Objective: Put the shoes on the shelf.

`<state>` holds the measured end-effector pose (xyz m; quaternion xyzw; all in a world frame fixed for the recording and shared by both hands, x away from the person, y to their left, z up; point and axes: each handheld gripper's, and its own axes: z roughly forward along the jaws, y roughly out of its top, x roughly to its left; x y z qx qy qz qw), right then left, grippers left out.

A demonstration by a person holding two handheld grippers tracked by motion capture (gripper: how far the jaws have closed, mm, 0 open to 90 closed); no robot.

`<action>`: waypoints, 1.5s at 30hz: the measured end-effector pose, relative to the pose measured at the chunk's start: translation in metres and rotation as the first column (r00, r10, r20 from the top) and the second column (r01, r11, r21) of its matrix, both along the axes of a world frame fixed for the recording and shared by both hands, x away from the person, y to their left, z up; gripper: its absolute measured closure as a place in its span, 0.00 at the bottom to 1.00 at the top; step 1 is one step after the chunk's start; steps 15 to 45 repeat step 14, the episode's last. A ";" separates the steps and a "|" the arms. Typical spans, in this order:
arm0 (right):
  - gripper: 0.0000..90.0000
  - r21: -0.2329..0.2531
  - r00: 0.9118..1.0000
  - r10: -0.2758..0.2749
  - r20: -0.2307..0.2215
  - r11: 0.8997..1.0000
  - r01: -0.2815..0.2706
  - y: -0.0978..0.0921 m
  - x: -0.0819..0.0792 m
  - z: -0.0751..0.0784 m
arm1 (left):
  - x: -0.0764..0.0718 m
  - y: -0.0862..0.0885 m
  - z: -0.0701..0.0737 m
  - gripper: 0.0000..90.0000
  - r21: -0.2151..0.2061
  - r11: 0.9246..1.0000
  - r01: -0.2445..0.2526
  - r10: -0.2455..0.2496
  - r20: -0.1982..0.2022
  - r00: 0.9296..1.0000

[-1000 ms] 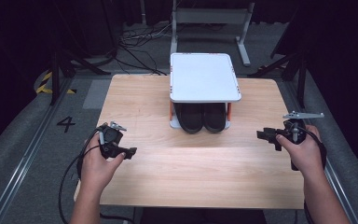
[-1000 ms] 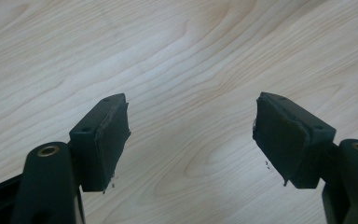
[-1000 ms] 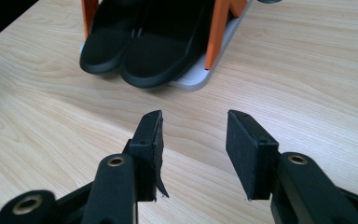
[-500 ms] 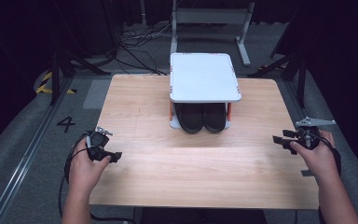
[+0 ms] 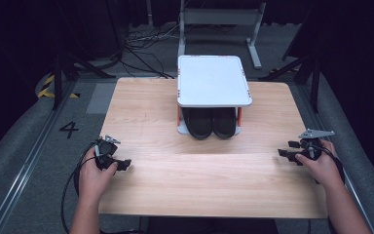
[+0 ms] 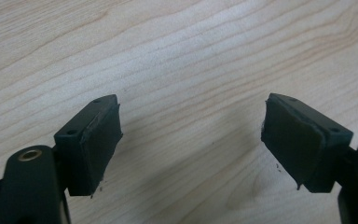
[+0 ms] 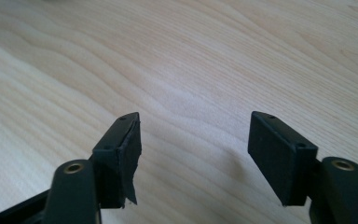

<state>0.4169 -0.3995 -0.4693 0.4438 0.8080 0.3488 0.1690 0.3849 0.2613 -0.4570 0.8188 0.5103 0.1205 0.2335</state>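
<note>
Both grippers are now drawn farther apart and nearer the person's edge than a second ago. The left gripper [image 5: 118, 163] is held low at the left edge of the table [image 5: 199, 190], its jaws spread wide with only bare wood between them. The right gripper [image 5: 287, 152] is held likewise at the right edge, jaws parted and nothing gripped. Well ahead of both and between them, a pair of black shoes [image 5: 213, 123] is tucked under a white shelf [image 5: 213, 80]. A long reach is judged to be needed, and the shelf's top or legs could be struck if a gripper is brought in too high. The wood looks smooth and pale. Beyond it, grey floor, cables [image 5: 141, 46] and a metal stand [image 5: 219, 19] are seen in a dark room.
</note>
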 end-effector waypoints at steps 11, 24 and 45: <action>0.30 0.054 0.995 -0.090 0.040 0.995 0.088 0.014 0.009 -0.017 | 0.004 -0.007 -0.010 0.19 -0.004 0.997 -0.072 0.072 0.060 0.996; 0.29 0.045 0.995 -0.086 0.044 0.995 0.084 0.015 0.009 -0.017 | 0.004 -0.008 -0.011 0.19 -0.010 0.996 -0.084 0.084 0.071 0.994; 0.29 0.045 0.995 -0.086 0.044 0.995 0.084 0.015 0.009 -0.017 | 0.004 -0.008 -0.011 0.19 -0.010 0.996 -0.084 0.084 0.071 0.994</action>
